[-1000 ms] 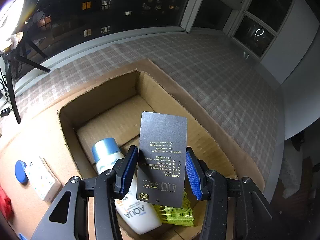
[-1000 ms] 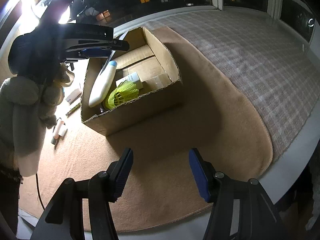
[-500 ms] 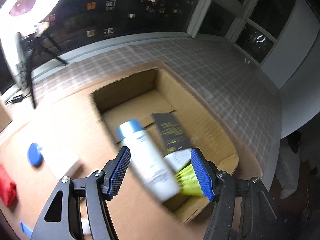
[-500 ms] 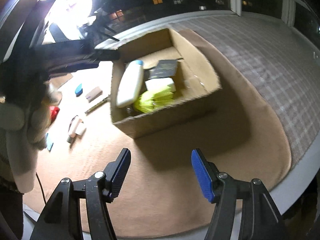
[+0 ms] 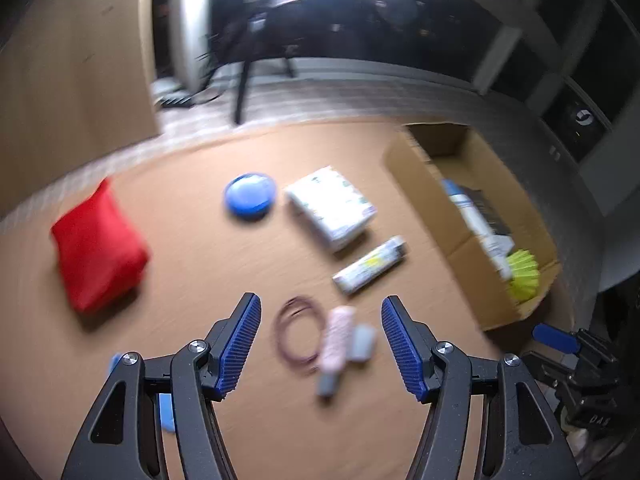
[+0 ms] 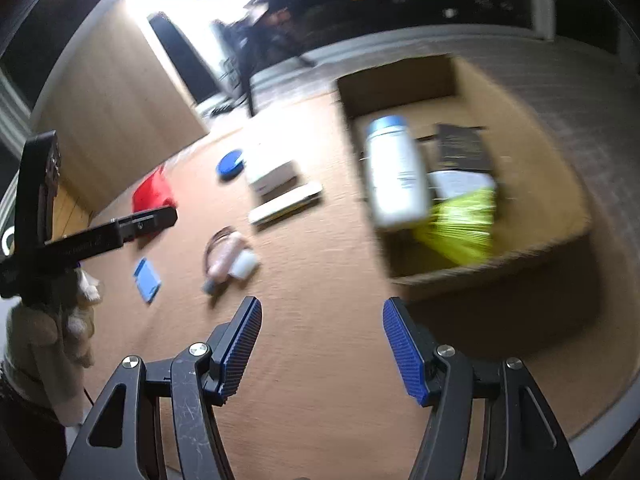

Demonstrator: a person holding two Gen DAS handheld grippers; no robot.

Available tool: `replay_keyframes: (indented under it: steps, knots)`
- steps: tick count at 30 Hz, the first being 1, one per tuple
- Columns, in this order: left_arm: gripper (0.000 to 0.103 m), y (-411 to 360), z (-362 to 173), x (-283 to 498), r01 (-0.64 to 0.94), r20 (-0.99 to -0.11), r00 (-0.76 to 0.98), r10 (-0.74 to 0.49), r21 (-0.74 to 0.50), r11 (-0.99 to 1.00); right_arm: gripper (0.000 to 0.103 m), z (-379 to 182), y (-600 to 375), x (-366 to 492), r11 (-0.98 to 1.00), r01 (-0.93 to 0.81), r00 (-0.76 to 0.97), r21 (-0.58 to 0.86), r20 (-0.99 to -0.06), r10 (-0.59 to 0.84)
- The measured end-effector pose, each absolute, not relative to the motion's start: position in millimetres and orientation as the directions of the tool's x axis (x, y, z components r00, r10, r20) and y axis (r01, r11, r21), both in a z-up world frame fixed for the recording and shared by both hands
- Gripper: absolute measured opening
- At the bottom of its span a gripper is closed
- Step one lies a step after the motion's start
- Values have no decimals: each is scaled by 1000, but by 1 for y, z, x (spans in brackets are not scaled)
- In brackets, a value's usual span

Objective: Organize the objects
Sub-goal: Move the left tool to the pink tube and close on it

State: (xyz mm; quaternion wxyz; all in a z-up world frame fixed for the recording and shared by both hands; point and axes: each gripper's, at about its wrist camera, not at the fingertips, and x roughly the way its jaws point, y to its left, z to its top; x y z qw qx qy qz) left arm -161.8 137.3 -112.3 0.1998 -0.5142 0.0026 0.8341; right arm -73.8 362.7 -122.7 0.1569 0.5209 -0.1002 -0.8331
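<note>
One cardboard box (image 6: 520, 248) holds one white bottle (image 6: 396, 176), one dark card (image 6: 460, 148) and yellow shuttlecocks (image 6: 464, 224); left gripper (image 5: 320, 344) and right gripper (image 6: 322, 346) both gape, empty

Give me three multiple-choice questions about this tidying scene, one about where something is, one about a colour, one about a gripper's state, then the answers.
1. Where is the white bottle?
A. inside the cardboard box
B. on the mat beside the red pouch
C. between the left gripper's fingers

2. What colour is the round disc on the mat?
A. green
B. blue
C. red

3. What state is the right gripper in?
A. shut on the bottle
B. shut on the disc
C. open and empty

Answers: 1 A, the bottle lies within the box walls; 2 B, the disc is plainly blue; 3 C, only bare mat shows between its fingers.
</note>
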Motion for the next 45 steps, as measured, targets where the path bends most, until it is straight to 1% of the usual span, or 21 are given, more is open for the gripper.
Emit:
replay_keyframes:
  steps: [4, 9, 11, 13, 15, 18, 21, 24, 30, 37, 45]
  knots:
    - [66, 101, -121, -153, -294, -866, -385, 319, -213, -932, 59, -129, 331, -94, -919, 189, -363, 347, -845, -394]
    - [65, 83, -132, -147, -279, -870, -369, 329, -234, -931, 59, -144, 317, -116, -909, 160, -318, 384, -852, -415]
    - [60, 89, -136, -146, -297, -869, -354, 346, -247, -922, 59, -150, 314, -122, -908, 147, -306, 391, -855, -418]
    - [53, 99, -138, -143, -325, -867, -342, 363, -253, -911, 55, -155, 314, -126, -906, 142, -293, 400, -857, -424]
    - [53, 113, -140, -143, -360, -867, -325, 378, -256, -897, 45, -159, 315, -128, -901, 136, -278, 411, -857, -433]
    - [49, 137, -145, -147, -405, -869, -297, 396, -261, -876, 40, -162, 318, -131, -893, 129, -266, 432, -852, -451]
    - [41, 155, -152, -159, -408, -874, -275, 400, -270, -872, 39, -161, 323, -133, -889, 117, -270, 442, -848, -457]
    - [39, 173, -157, -175, -411, -879, -269, 393, -264, -873, 39, -160, 329, -134, -890, 108, -275, 443, -847, -455]
    - [20, 198, -171, -194, -442, -904, -223, 364, -239, -864, 38, -159, 335, -134, -888, 105, -270, 447, -847, -458]
    - [19, 204, -177, -176, -534, -921, -210, 327, -172, -828, 38, -161, 332, -135, -887, 118, -259, 447, -848, -462]
    - [19, 156, -170, -145, -495, -915, -252, 316, -159, -854, 38, -166, 308, -135, -879, 175, -217, 444, -853, -474]
